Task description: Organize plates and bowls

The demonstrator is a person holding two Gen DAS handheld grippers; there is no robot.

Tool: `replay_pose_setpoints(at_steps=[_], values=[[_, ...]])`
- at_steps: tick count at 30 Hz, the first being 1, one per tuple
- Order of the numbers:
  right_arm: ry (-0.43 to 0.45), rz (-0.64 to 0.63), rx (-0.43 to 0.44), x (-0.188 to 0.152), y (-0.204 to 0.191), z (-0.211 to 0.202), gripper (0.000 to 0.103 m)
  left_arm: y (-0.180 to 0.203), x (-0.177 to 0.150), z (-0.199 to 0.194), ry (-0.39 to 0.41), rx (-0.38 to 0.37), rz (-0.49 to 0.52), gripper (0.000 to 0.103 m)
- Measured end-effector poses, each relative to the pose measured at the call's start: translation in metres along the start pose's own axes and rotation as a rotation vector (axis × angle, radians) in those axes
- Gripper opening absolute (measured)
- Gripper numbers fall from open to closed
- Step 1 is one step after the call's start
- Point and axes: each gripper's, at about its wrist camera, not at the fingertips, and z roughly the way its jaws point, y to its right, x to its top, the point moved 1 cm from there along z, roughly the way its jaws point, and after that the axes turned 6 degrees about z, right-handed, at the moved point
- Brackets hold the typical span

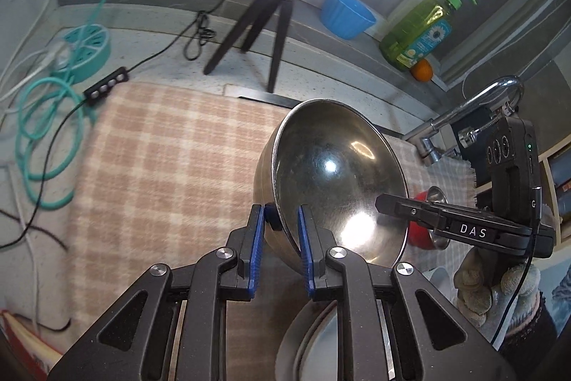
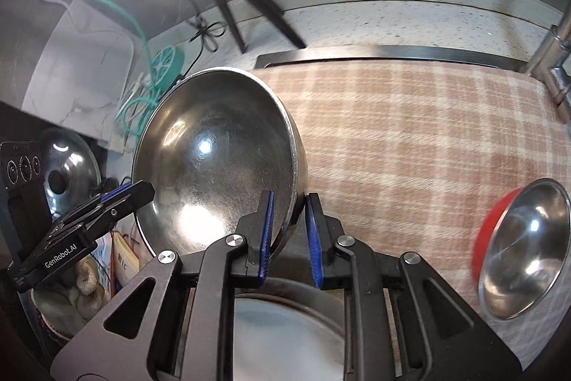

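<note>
A large steel bowl (image 1: 332, 181) is held tilted in the air over the checked cloth (image 1: 160, 159). My left gripper (image 1: 282, 234) is shut on its near rim, one pad inside and one outside. My right gripper (image 2: 291, 231) is shut on the opposite rim of the same bowl (image 2: 214, 163); it also shows in the left wrist view (image 1: 392, 202). A small red bowl with a steel inside (image 2: 524, 249) lies tilted on the cloth to the right. A plate (image 2: 285, 334) lies below the grippers.
A tripod (image 1: 271, 24) and ring light stand behind the cloth. A tap (image 1: 474, 109) rises at the right. On the back ledge are a blue cup (image 1: 346, 13), a green soap bottle (image 1: 421, 31) and an orange (image 1: 421, 70). Teal cable (image 1: 46, 138) lies left.
</note>
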Motion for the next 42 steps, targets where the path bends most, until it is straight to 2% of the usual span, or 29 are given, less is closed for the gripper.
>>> replay_pose_setpoints(at_steps=[9,23,33,42], values=[[-0.068,-0.091,0.019,-0.025,-0.053,0.028,0.019,-0.040,-0.036,-0.034,0.027,0.038,-0.083,0.017],[-0.144,-0.195,0.023,-0.054,-0.107,0.064,0.019,-0.085,-0.075,-0.063,0.050,0.087,-0.174,0.017],[-0.186,-0.232,0.024,-0.068,-0.128,0.082,0.019,-0.108,-0.099,-0.071,0.048,0.098,-0.234,0.017],[-0.202,-0.242,0.019,-0.071,-0.132,0.089,0.020,-0.114,-0.109,-0.068,0.031,0.104,-0.252,0.017]])
